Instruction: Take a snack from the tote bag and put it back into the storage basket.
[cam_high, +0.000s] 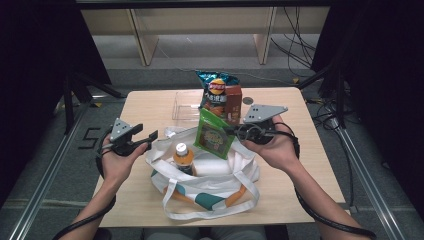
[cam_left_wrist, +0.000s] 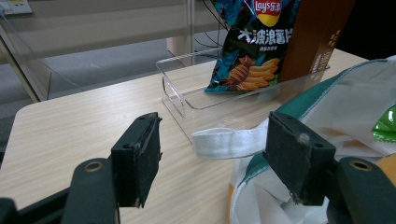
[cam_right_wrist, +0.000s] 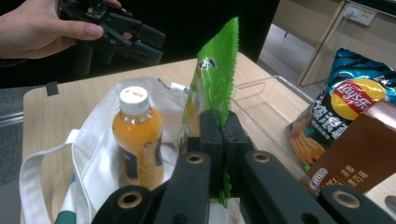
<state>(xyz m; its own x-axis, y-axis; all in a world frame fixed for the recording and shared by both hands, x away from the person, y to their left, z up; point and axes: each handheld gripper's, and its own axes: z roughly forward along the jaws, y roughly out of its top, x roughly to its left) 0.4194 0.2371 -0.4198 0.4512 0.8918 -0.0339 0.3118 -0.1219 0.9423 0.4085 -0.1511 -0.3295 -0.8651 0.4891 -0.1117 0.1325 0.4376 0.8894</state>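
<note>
White tote bag (cam_high: 210, 175) lies open on the counter (cam_high: 150, 105) between and below the two claws, holding an upright orange drink bottle (cam_high: 183, 157); clear tray (cam_high: 186, 105) beyond the right claw holds a blue crisp bag (cam_high: 215, 90) and a brown carton (cam_high: 234, 102), both cut off at the top in the left gripper view. Right claw (cam_high: 235, 131) is clamped fully on the edge of a green snack packet (cam_high: 214, 134), held upright above the bag mouth. Left claw (cam_high: 152, 135) stands wide, gripping nothing, a bag handle (cam_left_wrist: 229, 142) just beyond its jaws; bottle label unreadable.
</note>
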